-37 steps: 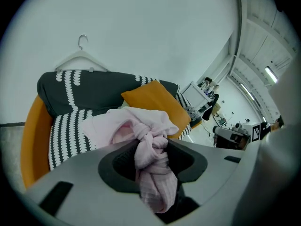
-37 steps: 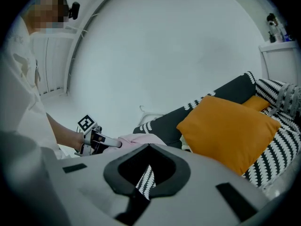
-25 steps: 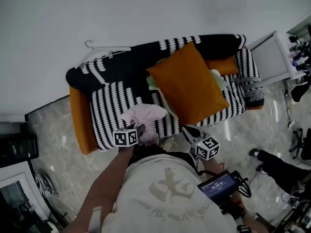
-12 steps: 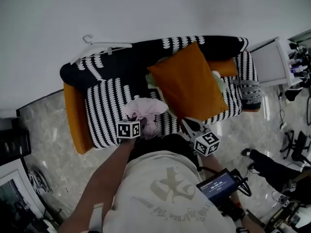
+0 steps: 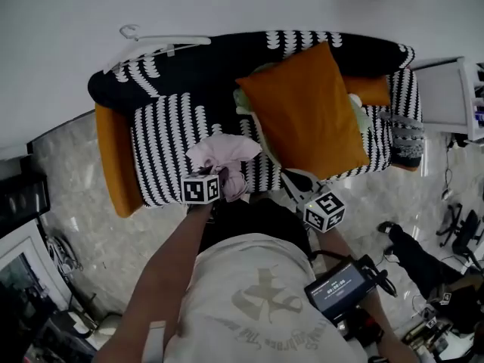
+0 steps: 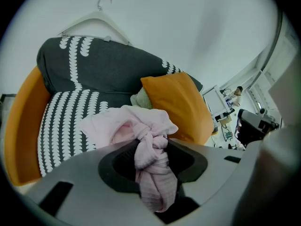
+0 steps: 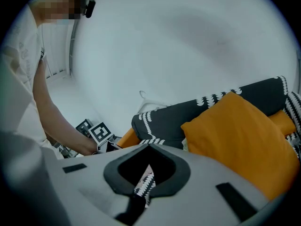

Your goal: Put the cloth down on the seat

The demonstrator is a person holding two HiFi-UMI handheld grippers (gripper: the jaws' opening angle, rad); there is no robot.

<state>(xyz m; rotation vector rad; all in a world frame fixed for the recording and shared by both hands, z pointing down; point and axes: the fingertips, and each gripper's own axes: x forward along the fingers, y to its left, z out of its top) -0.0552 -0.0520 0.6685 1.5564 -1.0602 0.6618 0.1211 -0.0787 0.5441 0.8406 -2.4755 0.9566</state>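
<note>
A bunched pale pink cloth (image 5: 224, 154) hangs over the front part of the sofa seat (image 5: 168, 146), which is black with white leaf stripes. My left gripper (image 5: 228, 183) is shut on the cloth. In the left gripper view a twisted strand of the cloth (image 6: 149, 149) runs down between the jaws of the left gripper (image 6: 151, 175), and the loose bulk spreads beyond them. Whether the cloth touches the seat I cannot tell. My right gripper (image 5: 299, 183) hovers by the seat's front edge below the orange cushion (image 5: 310, 108). The right gripper (image 7: 141, 187) holds nothing, its jaws nearly together.
A white hanger (image 5: 162, 42) lies on the sofa's backrest. The sofa has an orange armrest (image 5: 110, 157) at the left. A green cloth (image 5: 246, 100) peeks from behind the cushion. A white side table (image 5: 444, 93) stands at the right, and a person's shoe (image 5: 387, 228) is on the marble floor.
The head view has shifted, so the sofa sits higher in frame. The left gripper keeps its hold on the cloth over the seat's front; the right gripper stays beside it.
</note>
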